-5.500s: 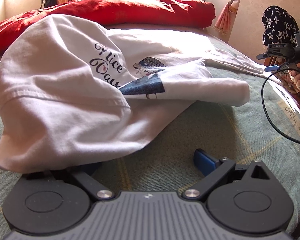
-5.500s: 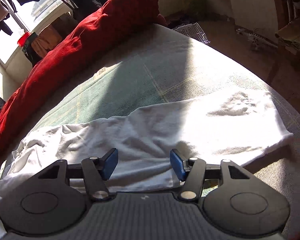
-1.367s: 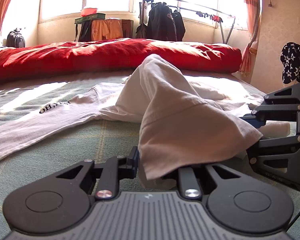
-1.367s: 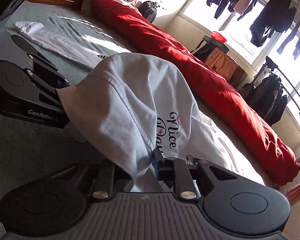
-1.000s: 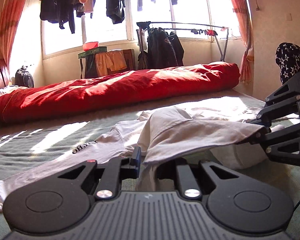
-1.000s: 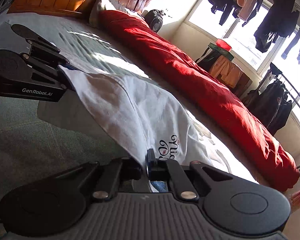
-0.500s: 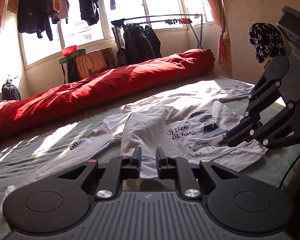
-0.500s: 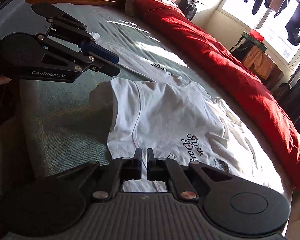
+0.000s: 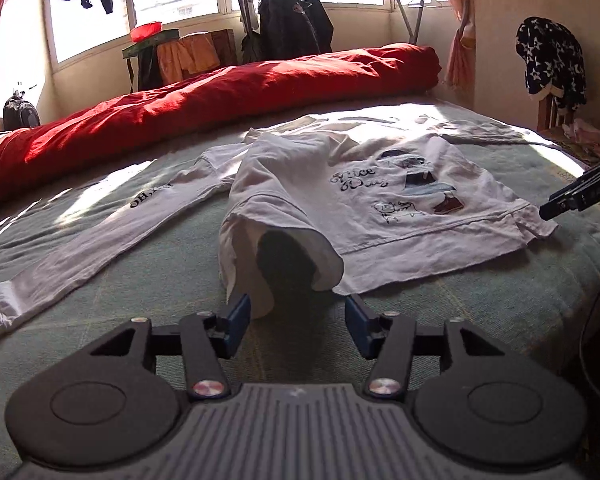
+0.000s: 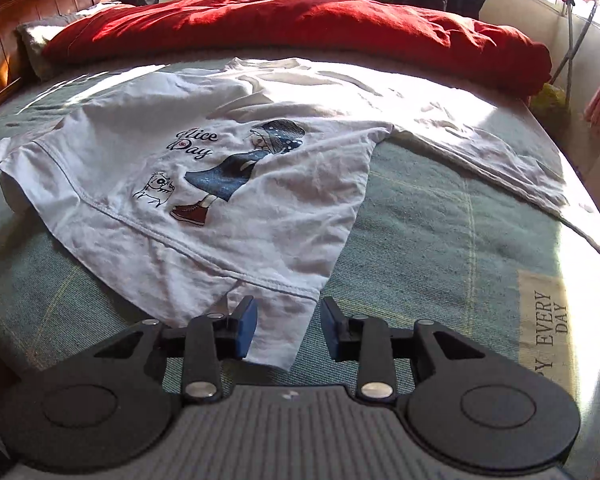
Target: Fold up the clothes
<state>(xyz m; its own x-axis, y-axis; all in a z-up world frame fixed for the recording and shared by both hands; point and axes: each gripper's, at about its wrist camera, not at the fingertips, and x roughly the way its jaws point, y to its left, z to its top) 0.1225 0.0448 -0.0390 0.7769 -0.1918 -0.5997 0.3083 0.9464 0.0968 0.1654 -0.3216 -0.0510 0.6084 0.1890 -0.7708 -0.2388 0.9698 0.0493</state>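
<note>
Lying between opening jaws, shirt [image 10: 204, 184] corners

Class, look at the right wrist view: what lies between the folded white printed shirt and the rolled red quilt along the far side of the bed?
In the right wrist view, more of the white shirt itself, sunlit and spread flat, reaches almost to the red quilt.

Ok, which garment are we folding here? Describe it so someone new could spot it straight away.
Start at the long red duvet rolled along the far side of the bed. On the green bedspread in front of it lies a white long-sleeved shirt, sleeves spread out to either side. Nothing else there carries its print: "Nice Day" in black script beside a cartoon girl in blue with red shoes.
</note>
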